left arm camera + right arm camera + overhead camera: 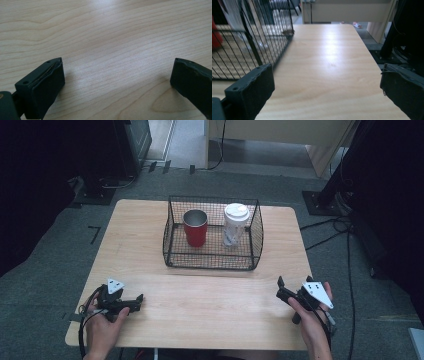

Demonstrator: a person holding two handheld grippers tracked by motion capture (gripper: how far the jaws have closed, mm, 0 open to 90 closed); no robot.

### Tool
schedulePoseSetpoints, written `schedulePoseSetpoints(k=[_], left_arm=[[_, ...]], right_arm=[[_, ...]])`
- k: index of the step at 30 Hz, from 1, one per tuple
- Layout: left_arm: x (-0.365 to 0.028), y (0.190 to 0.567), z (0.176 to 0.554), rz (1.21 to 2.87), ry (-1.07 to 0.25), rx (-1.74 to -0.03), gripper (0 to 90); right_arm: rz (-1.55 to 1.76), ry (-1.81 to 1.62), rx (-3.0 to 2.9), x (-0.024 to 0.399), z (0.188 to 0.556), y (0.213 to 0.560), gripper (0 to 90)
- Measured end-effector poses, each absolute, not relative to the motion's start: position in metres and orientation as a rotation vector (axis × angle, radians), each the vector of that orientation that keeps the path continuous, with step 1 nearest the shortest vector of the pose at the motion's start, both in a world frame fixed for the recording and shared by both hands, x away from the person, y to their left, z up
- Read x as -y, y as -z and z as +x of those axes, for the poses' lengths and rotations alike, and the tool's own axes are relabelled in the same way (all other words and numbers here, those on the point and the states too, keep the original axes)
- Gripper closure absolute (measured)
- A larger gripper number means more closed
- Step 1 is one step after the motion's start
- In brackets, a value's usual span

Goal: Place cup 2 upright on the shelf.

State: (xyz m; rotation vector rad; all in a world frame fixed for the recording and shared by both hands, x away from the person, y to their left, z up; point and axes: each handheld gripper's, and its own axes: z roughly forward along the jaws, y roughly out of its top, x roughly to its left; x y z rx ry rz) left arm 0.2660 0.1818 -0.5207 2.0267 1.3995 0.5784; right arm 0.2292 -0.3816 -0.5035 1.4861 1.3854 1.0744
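the person is holding both tools low over the near edge of the tabletop (150,245). the left gripper (136,301) is lying close to the wood with its jaws spread wide and nothing between them; in the left gripper view there is just bare grain in the gap. the right gripper (280,287) is hovering at the near right, its jaws also standing wide apart and empty, pointing toward the right end of the basket.

farther back, mid-table, the wire basket (172,257) is sitting with two cups upright inside, well apart from both grippers. the red tumbler (195,228) is standing on the left; it looks like metal, so probably stiff, fairly light if empty, and slick on its sides. pinching across the body just under the rim looks safest to me. the white lidded cup (235,224) is standing to its right, near the basket's right wall; its thin wall may give under a hard squeeze, so a gentle hold below the lid seems wiser. either one is going to need lifting straight up over the mesh.
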Motion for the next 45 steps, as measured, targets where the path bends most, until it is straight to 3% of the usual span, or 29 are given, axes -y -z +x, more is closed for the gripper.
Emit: schedulePoseSetpoints(k=[23, 45], left_arm=[[-0.182, 0.521, 0.266, 2.026, -0.578, -1.399, 0.0], [-0.182, 0.521, 0.266, 2.027, -0.578, -1.399, 0.0]], right_arm=[[1.687, -0.797, -1.726, 0.418, 0.209, 0.527, 0.0], [1.75, -0.773, -1.77, 0.419, 0.207, 0.529, 0.0]])
